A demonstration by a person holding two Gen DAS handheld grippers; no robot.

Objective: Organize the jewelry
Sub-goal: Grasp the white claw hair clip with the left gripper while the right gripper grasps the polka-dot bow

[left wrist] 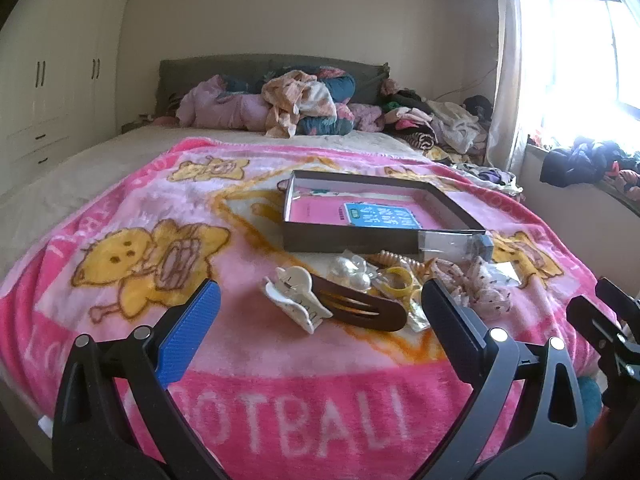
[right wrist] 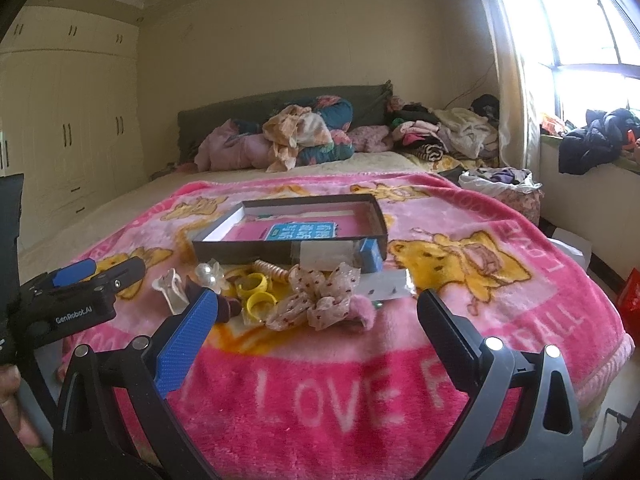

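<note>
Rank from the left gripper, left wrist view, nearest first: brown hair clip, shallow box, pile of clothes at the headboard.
From the left gripper, open and low over the blanket:
1. Brown hair clip, just ahead between the fingers, beside a white claw clip.
2. Shallow box, mid-blanket, slightly right.
3. Pile of clothes, far end of the bed, against the headboard.

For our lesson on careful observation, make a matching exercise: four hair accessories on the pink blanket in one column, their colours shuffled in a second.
Things:
1. flat oval plastic snap clip
2. plastic claw clip
3. chunky plastic rings
4. sheer fabric bow

Colours:
A. yellow
B. beige with dark dots
C. dark brown
D. cream white

Pairs: 1-C, 2-D, 3-A, 4-B
</note>
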